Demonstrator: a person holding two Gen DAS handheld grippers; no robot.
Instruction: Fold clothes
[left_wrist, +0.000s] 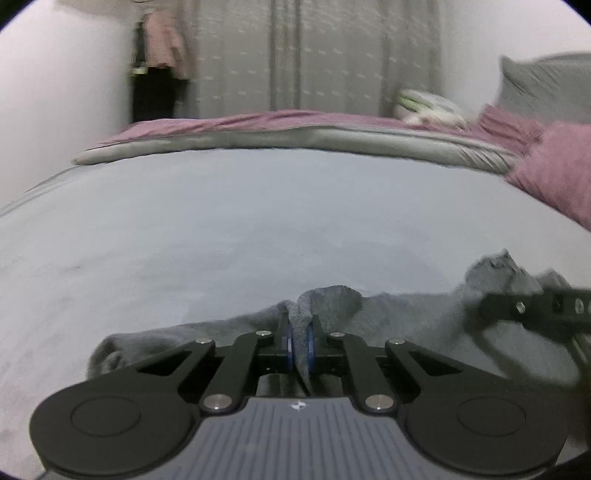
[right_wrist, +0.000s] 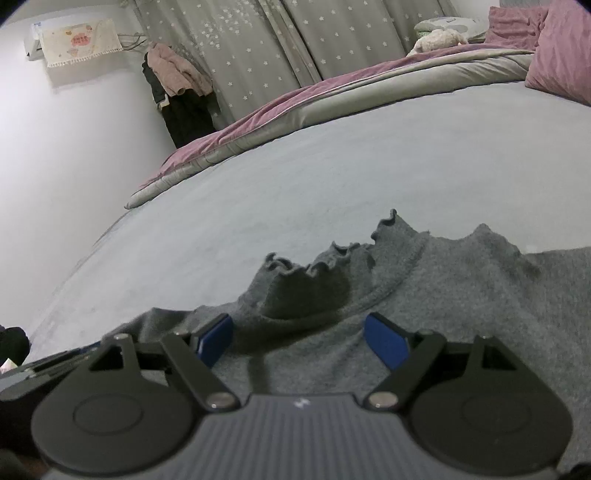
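A dark grey knit top (right_wrist: 424, 295) with a frilled collar (right_wrist: 317, 269) lies on the pale grey bed sheet (right_wrist: 332, 166). In the left wrist view my left gripper (left_wrist: 300, 341) is shut on a fold of the grey top (left_wrist: 406, 314), with cloth pinched between the blue pads. The right gripper shows as a black bar (left_wrist: 535, 310) at the right edge there, over the cloth. In the right wrist view my right gripper (right_wrist: 301, 338) is open just above the top, below the collar, its blue pads (right_wrist: 384, 341) wide apart with nothing between them.
A folded purple and grey duvet (left_wrist: 295, 136) lies along the far side of the bed. Purple pillows (left_wrist: 554, 170) sit at the right. Starred curtains (right_wrist: 258, 48) and hanging clothes (right_wrist: 177, 92) are behind. A white wall (right_wrist: 74, 147) borders the bed's left.
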